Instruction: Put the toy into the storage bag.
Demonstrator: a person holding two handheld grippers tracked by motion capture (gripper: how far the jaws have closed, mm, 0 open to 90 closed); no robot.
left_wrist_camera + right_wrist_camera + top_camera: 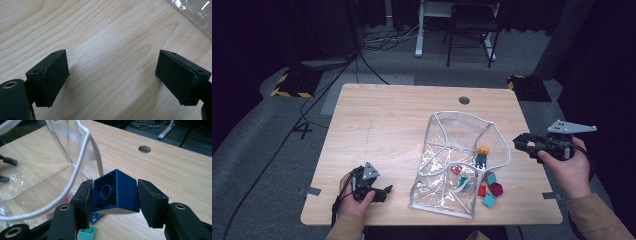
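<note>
A light wooden table (377, 125) is carrying everything. A clear bag (452, 165) is lying toward five o'clock — loose toy bricks (490, 189) resting beside it.

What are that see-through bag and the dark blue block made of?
The see-through bag with white piping looks like soft clear plastic film: it shines and creases. The dark blue hollow building block, clamped in the right gripper jaws, seems hard moulded plastic with a smooth, slightly glossy finish.
</note>
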